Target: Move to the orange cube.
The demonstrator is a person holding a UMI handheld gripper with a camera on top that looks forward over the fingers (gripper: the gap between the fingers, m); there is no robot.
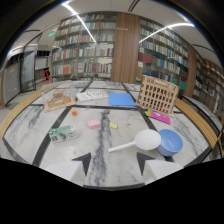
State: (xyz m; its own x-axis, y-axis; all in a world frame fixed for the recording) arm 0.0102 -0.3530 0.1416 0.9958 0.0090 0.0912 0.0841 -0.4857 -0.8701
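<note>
A big room full of bookshelves (95, 47) fills the top of the frame, with long lights on the ceiling. Below them a wide marble table (30, 125) with dark stripes takes up the middle of the frame.

At the upper right of the table stands a wooden model building (157, 95) with many little arches. Just to its left lies a flat blue sheet (121, 99). At the upper left of the table sits a smaller wooden model (59, 100).

At the lower right of the table there is a blue bowl (170, 142). A white ladle (137, 142) lies just beside it, its round end near the bowl and its handle pointing to the lower left. At the left, a small green and white carton (63, 133) lies on its side.

A flat pink thing (160, 117) lies in front of the arched model. A pink block (93, 123) sits near the middle of the table, and a little yellow piece (113, 125) is just to its right.

The orange cube (74, 112) is very small. It sits left of the middle, above the carton, below the small wooden model, and up and left of the pink block.

The claw (112, 162) is at the bottom of the frame. Its two dark fingers are apart, with only bare table between them. The orange cube is well beyond them, up and to the left.
</note>
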